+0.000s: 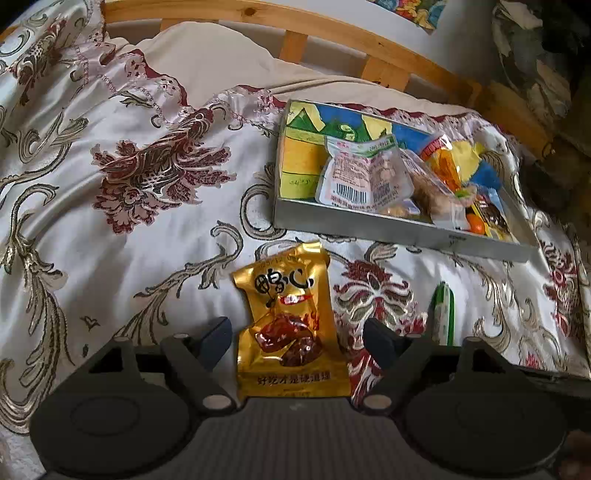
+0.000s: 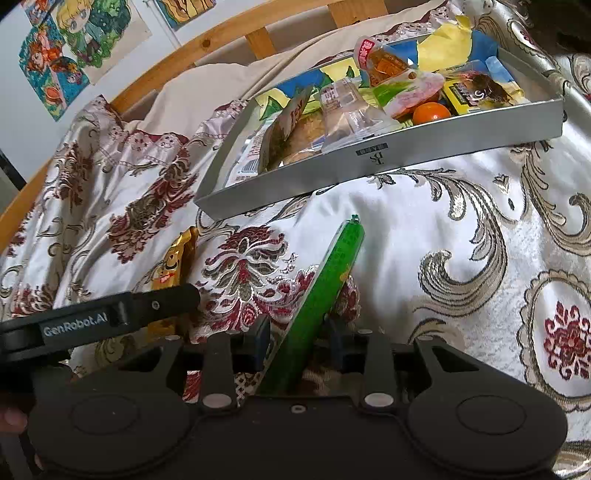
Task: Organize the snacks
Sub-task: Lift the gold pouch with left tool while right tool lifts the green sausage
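Note:
A gold snack packet (image 1: pixel 291 325) lies on the patterned bedspread between the fingers of my left gripper (image 1: pixel 299 341), which is open around it. It also shows in the right wrist view (image 2: pixel 173 266). My right gripper (image 2: pixel 299 341) is shut on a green sausage stick (image 2: pixel 325 291), which points up and away. The stick shows in the left wrist view (image 1: pixel 443 314). A silver tray (image 1: pixel 369 225) holds several snack packets and an orange (image 2: pixel 430 112); it also shows in the right wrist view (image 2: pixel 406 162).
The floral satin bedspread (image 1: pixel 129 184) covers the bed, with a wooden headboard rail (image 1: pixel 332 33) behind. Cartoon posters (image 2: pixel 74 48) hang on the wall. The left gripper's arm (image 2: pixel 96 321) shows at the left of the right wrist view.

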